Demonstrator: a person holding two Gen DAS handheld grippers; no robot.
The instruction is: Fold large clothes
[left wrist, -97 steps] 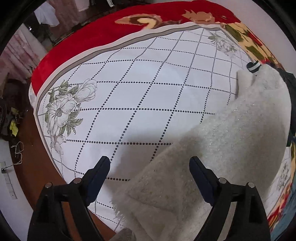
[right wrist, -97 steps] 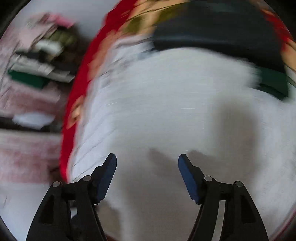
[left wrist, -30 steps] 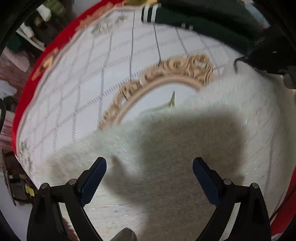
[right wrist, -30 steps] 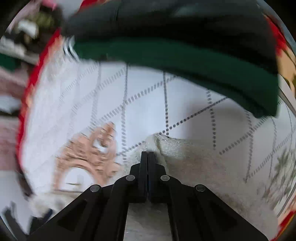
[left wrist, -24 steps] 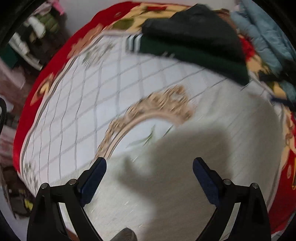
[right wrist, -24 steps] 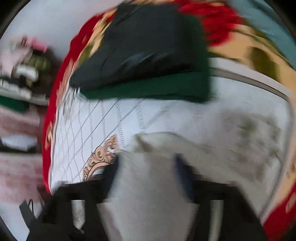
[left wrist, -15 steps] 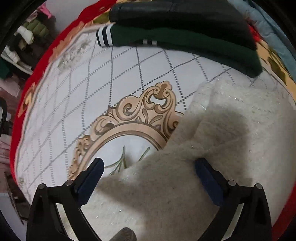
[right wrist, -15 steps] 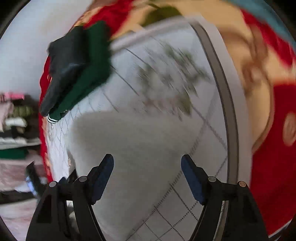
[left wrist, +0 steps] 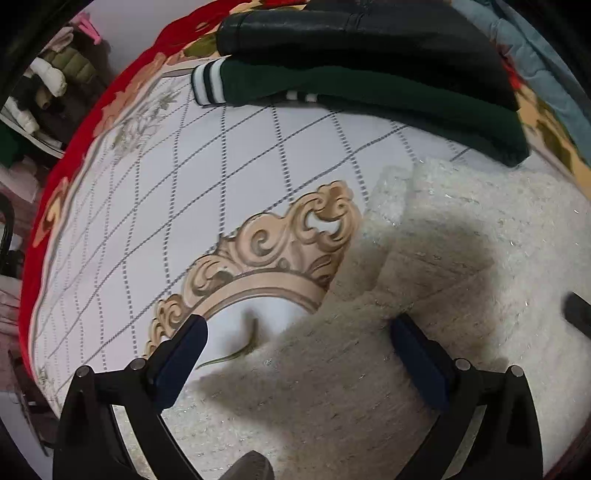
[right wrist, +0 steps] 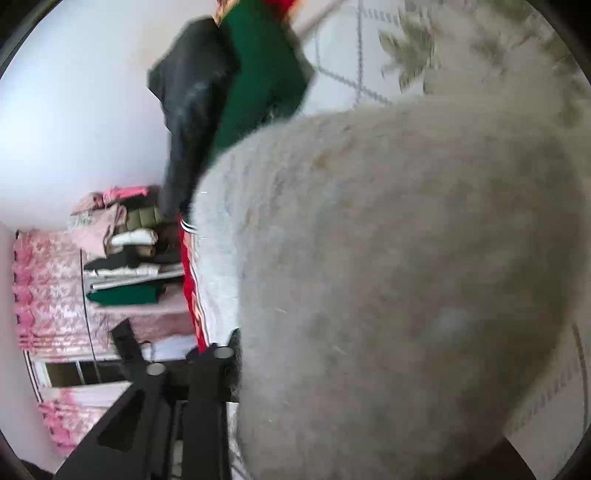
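A white fuzzy garment [left wrist: 443, 258] lies spread over the lower right of the patterned bedsheet [left wrist: 229, 177]. My left gripper [left wrist: 299, 362] hovers over the garment's left edge, pointing steeply down. It is open wide, with cloth below its fingers and nothing pressed between them. In the blurred, rolled right wrist view the same fuzzy garment [right wrist: 406, 277] fills most of the picture. My right gripper [right wrist: 291, 343] is closing. The cloth covers its right finger and both pads, so I cannot see whether it is gripped. A dark part [left wrist: 578, 317] at the left view's right edge looks like that gripper.
A folded dark green garment with a striped cuff [left wrist: 369, 96] and a black jacket [left wrist: 351, 33] on top of it lie at the far side of the bed. A red floral blanket [left wrist: 110, 103] edges the sheet. Stacked clothes on shelves [right wrist: 125, 251] stand beyond the bed.
The left gripper slid over the sheet, then held still, open throughout. The right gripper let go of the garment's corner, opened, swung and rolled. Its jaws now stand narrower against the cloth.
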